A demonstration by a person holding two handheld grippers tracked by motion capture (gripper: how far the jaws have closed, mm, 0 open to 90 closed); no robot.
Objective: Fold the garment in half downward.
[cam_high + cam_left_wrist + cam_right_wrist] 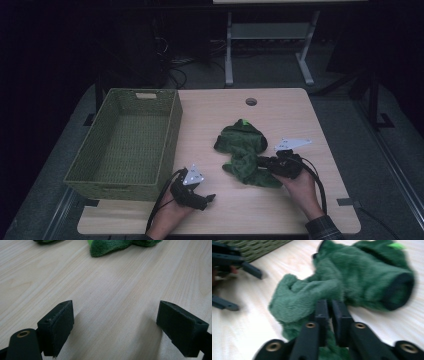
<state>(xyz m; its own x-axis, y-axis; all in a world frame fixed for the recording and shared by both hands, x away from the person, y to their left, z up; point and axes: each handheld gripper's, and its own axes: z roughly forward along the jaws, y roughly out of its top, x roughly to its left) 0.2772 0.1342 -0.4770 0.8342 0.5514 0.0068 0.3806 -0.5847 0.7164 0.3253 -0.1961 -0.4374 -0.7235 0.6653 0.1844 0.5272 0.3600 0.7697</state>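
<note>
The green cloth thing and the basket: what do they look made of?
Green cloth thing: soft plush or fleece, going by its fuzzy pile and floppy folds; matte, with a darker cuff. The right gripper is pinched on a fold.
Basket: woven strands, a regular weave on walls and floor; whether paper cord, plastic or wicker isn't clear.

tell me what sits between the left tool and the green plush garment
Nothing: bare wooden tabletop runs from the open left tool to the green plush garment, as the left gripper view shows.
</note>
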